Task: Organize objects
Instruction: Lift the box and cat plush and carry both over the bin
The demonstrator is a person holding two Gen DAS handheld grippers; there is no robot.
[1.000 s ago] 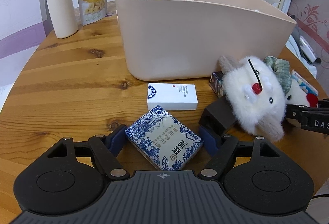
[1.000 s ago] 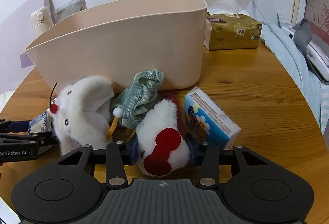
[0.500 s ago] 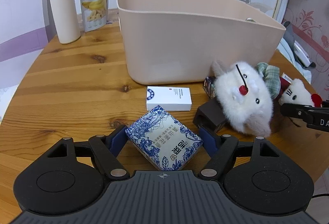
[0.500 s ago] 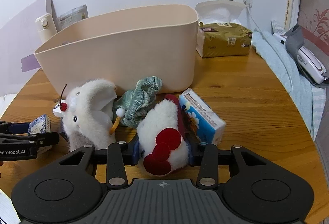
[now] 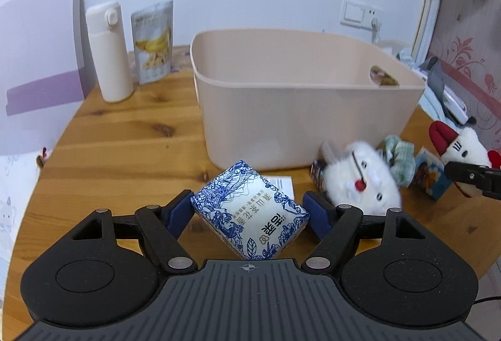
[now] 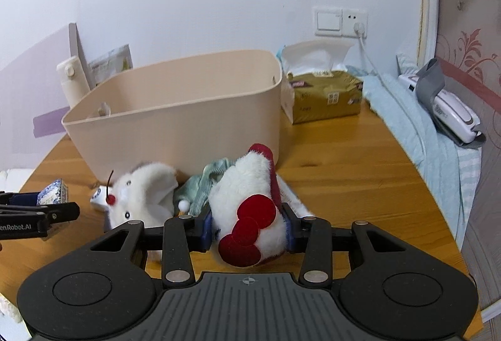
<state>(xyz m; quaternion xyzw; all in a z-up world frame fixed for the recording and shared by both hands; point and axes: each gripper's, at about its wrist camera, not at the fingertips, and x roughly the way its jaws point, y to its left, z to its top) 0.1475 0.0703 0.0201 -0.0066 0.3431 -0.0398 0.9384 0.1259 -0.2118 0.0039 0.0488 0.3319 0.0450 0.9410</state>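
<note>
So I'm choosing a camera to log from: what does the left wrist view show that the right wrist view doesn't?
Left wrist only: the white card lying under the blue-patterned box, which is clamped in the left gripper, and the banana snack pouch's front.
Right wrist only: the tissue pack behind the bin, and the right gripper squeezing the red-and-white plush.
Both: the beige bin, the cream bottle, the white rabbit plush.
</note>
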